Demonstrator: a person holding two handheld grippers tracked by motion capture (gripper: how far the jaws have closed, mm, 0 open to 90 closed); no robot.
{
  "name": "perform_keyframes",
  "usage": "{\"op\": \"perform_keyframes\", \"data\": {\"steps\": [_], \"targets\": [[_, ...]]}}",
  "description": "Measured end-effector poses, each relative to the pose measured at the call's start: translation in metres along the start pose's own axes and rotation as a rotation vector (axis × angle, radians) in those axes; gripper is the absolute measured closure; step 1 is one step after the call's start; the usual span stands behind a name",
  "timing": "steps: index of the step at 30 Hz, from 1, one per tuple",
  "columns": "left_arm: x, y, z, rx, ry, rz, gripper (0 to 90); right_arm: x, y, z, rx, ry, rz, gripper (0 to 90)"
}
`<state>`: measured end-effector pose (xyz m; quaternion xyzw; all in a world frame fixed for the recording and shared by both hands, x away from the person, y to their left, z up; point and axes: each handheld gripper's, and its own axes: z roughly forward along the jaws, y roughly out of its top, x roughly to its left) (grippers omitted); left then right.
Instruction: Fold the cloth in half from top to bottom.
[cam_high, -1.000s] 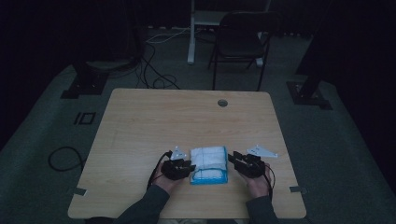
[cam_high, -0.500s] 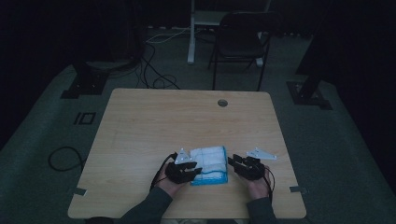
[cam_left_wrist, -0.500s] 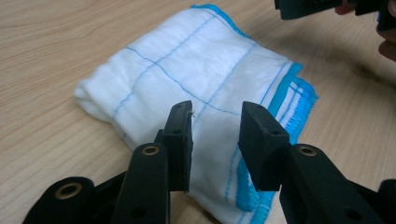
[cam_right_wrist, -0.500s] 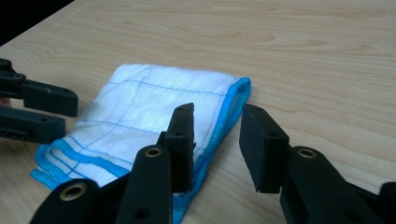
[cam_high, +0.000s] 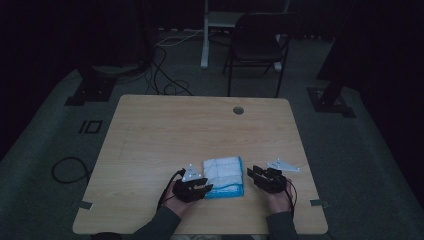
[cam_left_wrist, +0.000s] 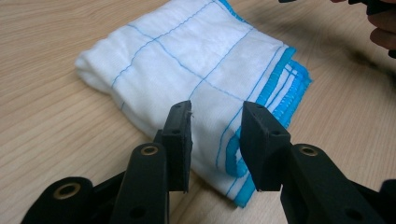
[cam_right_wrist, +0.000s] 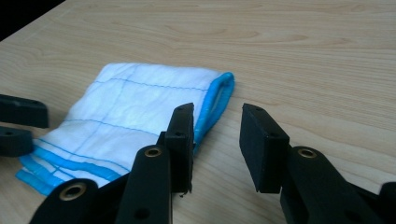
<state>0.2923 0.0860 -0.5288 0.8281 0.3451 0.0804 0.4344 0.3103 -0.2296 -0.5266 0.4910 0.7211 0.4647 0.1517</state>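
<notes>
Cloth: our folded white cloth with blue stitched edging (cam_high: 223, 177) lies on the wooden bench (cam_high: 165, 135), near its front edge.
Left gripper (cam_left_wrist: 215, 135): jaws just opening, parted over the cloth's blue-edged corner, gripping nothing.
Right gripper (cam_right_wrist: 216, 140): jaws parted, empty, just beside the cloth's folded edge.
Advice: we judge the fold finished; we lift both away straight, without snagging layers.

Two forearms in dark sleeves come in from below, each hand holding a black two-jaw gripper. Left gripper (cam_high: 206, 188): jaws apart w/ a clear gap, just been opening, nothing pressed between the pads. Right gripper (cam_high: 253, 173): jaws also parted, gap bare. Both point fwd and slightly inward, toward each other.
</notes>
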Motion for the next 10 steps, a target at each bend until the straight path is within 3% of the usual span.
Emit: {"op": "perform_keyframes", "data": {"steps": [10], "targets": [[0.013, -0.015, -0.02, -0.034, 0.048, -0.058, 63.4, -0.012, 0.0, 0.0, 0.006, -0.045, 0.008, 65.3]]}}
